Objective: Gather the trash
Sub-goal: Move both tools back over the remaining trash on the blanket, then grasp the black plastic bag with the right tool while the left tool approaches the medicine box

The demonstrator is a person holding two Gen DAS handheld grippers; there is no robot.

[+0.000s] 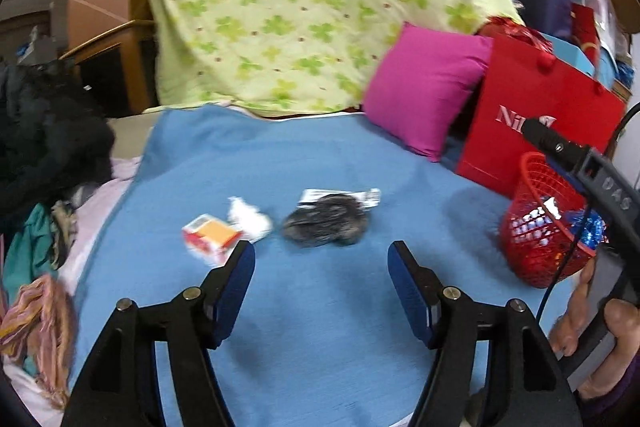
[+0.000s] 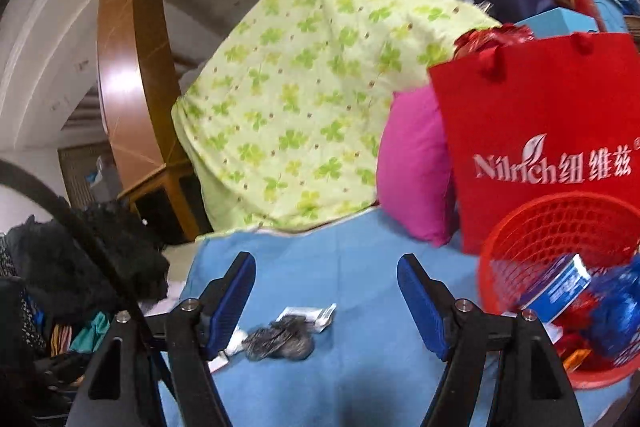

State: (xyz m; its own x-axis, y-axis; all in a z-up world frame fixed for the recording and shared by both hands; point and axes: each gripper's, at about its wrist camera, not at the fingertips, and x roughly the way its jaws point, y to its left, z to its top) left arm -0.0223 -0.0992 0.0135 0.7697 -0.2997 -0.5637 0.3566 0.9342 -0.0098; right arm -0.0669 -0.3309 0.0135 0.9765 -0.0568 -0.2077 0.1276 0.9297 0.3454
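Observation:
On the blue blanket (image 1: 320, 163) lie a small red and orange box (image 1: 210, 235), a crumpled white tissue (image 1: 250, 217) and a crumpled dark wrapper (image 1: 326, 221) on a white packet. My left gripper (image 1: 321, 259) is open and empty, just short of these. A red mesh basket (image 1: 540, 223) holding trash stands at the right. My right gripper (image 2: 326, 279) is open and empty, above the blanket, with the dark wrapper (image 2: 280, 341) low between its fingers and the basket (image 2: 560, 267) at its right.
A pink cushion (image 1: 424, 87) and a red paper bag (image 1: 532, 115) stand behind the basket. A green-patterned quilt (image 1: 304, 7) is heaped at the back. Dark clothes (image 1: 44, 131) and other fabrics pile at the left edge.

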